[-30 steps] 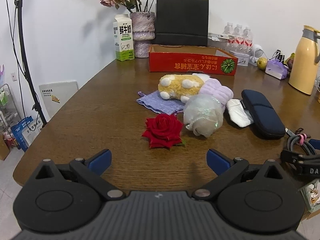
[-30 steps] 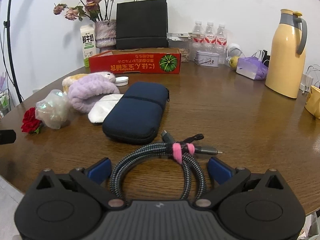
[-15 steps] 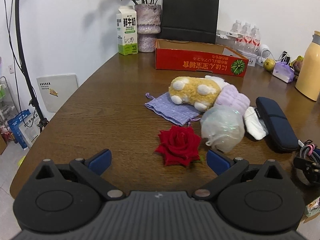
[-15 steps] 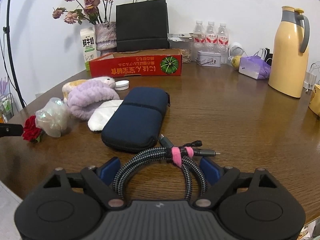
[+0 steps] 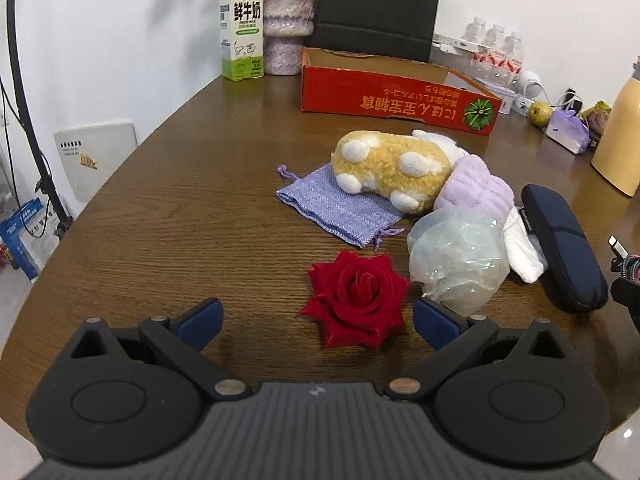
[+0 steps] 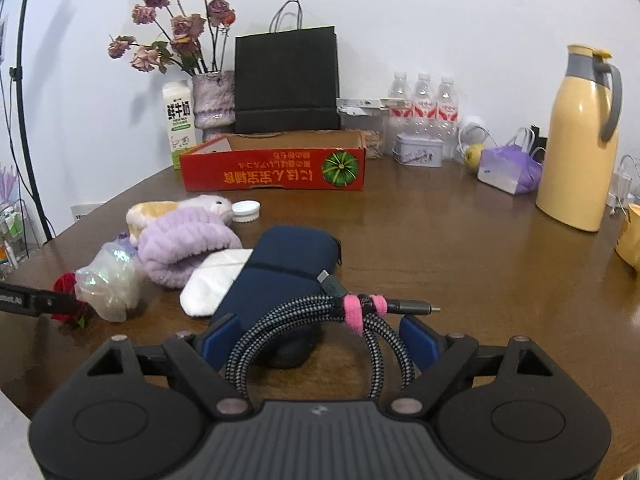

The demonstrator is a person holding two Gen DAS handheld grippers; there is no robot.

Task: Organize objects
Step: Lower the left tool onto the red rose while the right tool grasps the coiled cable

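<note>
A red rose lies on the wooden table, between the open fingers of my left gripper. Beside it are a clear plastic bag, a lilac pouch, a yellow plush toy, a purple towel and a navy case. My right gripper is shut on a coiled braided cable with pink ties, lifted over the navy case. The red open box stands at the back.
A milk carton, a vase and a black paper bag stand behind the box. Water bottles, a tin, a purple packet and a yellow thermos are at the right. The table edge runs on the left.
My left gripper moved forward until the rose sits between its fingers. My right gripper closed on the cable and raised it off the table.
</note>
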